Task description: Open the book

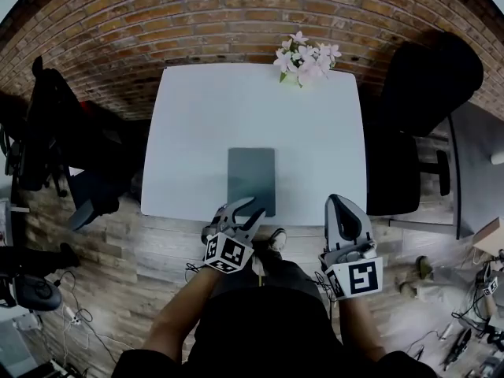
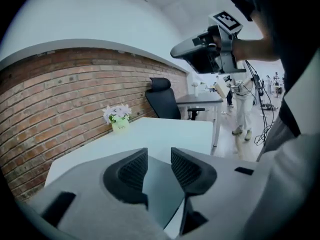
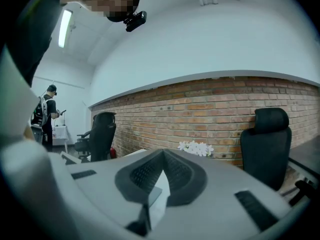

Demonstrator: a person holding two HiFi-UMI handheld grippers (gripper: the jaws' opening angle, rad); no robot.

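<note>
Left tongs (image 1: 253, 209) hover half open just above the near edge of the closed book (image 1: 252, 176), pads gripping nothing. The right tongs (image 1: 339, 203) are pressed together and empty, off to the right at the front edge of the surface (image 1: 197, 116). Book lies flat, centred near that edge. Likely risk: the pads skate on the cover or pinch the whole block, dragging it instead of lifting the cover alone.

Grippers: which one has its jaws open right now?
The left gripper: its jaws stand apart by the book's near edge. The right gripper's jaws meet at the tips.
</note>
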